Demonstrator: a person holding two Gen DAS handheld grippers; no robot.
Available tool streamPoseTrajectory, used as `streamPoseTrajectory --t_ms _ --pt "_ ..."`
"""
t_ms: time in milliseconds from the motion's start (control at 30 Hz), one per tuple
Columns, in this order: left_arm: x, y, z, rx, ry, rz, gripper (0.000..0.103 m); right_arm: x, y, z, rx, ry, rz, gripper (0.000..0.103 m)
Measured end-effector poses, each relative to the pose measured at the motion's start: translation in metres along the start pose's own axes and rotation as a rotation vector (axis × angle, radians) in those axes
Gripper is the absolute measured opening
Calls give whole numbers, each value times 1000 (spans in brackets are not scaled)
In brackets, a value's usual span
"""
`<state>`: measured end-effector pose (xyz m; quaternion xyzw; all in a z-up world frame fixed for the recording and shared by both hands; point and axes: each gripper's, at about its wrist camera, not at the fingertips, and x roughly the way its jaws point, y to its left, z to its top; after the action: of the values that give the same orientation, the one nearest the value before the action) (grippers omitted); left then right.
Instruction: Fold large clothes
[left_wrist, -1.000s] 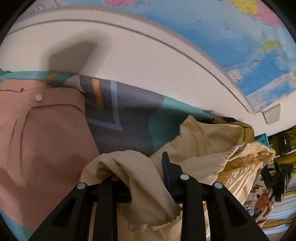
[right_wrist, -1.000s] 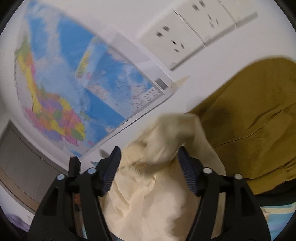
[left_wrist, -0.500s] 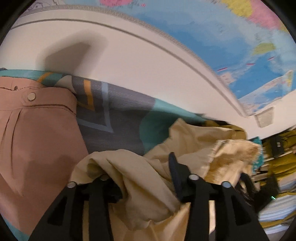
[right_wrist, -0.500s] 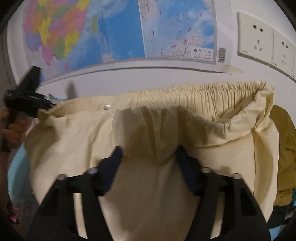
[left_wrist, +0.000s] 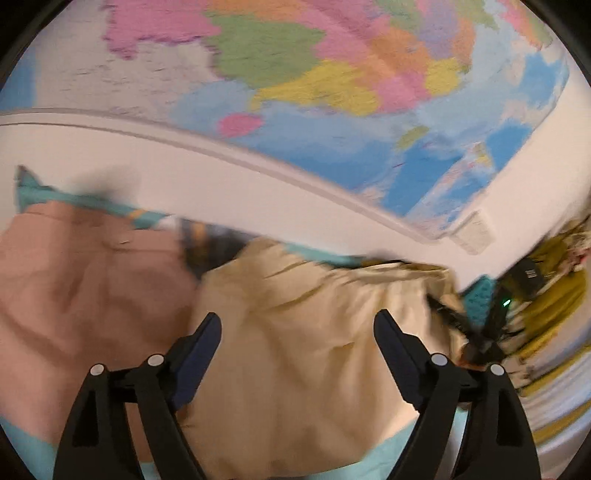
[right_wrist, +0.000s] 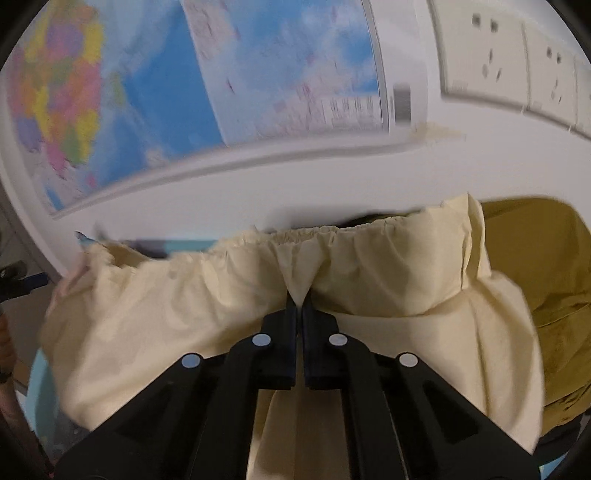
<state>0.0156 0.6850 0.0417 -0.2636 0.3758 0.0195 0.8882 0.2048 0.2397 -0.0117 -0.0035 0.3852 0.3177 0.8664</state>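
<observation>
Right wrist view: our right gripper (right_wrist: 299, 301) pinches the cream gathered-waist cotton garment (right_wrist: 369, 266); left gripper (left_wrist: 297, 325) fingers spread. We should keep the waistband taut.

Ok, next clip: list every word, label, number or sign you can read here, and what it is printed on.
No text is readable in either view.
Wall map: small print and a barcode near its lower right corner, too blurred to read.
Wall sockets: no lettering visible.
Cream trousers, held by the right gripper: no label in view.
</observation>
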Motion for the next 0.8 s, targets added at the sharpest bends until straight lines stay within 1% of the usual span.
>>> streamPoseTrajectory --t_ms 33,67,100,133,167,200,233,267,333,367,400,467,533,567,633,667,700,733,767,800 --pt "3 1 -4 8 7 34 82 4 -2 -1 7 17 -2 4" --pt "5 5 -11 22 14 72 82 -1 -6 -2 26 3 20 7" --pt "6 10 -18 29 19 86 82 -7 -7 -2 31 -5 42 11" --pt "6 16 -25 28 23 91 82 -17 -9 -3 30 -12 69 25" --pt "6 22 -30 26 25 93 85 -34 -13 -8 36 -39 106 40" --pt "5 27 -37 24 27 100 87 -51 -18 -13 36 -72 139 47" --pt "3 31 -44 27 21 99 87 -66 -23 -19 30 -96 156 59" --pt "2 35 -49 33 17 97 89 -85 -30 -27 25 -122 142 63" --pt "0 39 -60 40 10 100 90 -111 -45 -44 43 -152 113 78" --pt "-2 42 -64 44 9 91 91 -125 -61 -58 69 -158 99 79" --pt "-3 43 -68 51 11 79 92 -130 -67 -66 81 -152 86 80" --pt "2 38 -76 68 17 65 94 -133 -86 -93 126 -97 46 88" --pt "8 29 -82 104 29 52 96 -130 -109 -118 185 -47 42 89" --pt "12 23 -84 126 36 56 96 -125 -117 -129 218 -16 60 89" --pt "24 13 -90 170 64 54 96 -113 -120 -142 232 -7 96 89" --pt "26 13 -92 183 68 68 95 -107 -119 -144 219 -6 83 89" --pt "31 11 -93 192 74 85 89 -102 -119 -145 215 -4 82 89" --pt "36 10 -95 190 81 76 82 -96 -119 -145 215 3 101 82" --pt "39 10 -96 170 83 71 67 -88 -119 -146 223 15 129 61" --pt "40 10 -96 153 91 66 48 -82 -121 -146 250 27 174 52"
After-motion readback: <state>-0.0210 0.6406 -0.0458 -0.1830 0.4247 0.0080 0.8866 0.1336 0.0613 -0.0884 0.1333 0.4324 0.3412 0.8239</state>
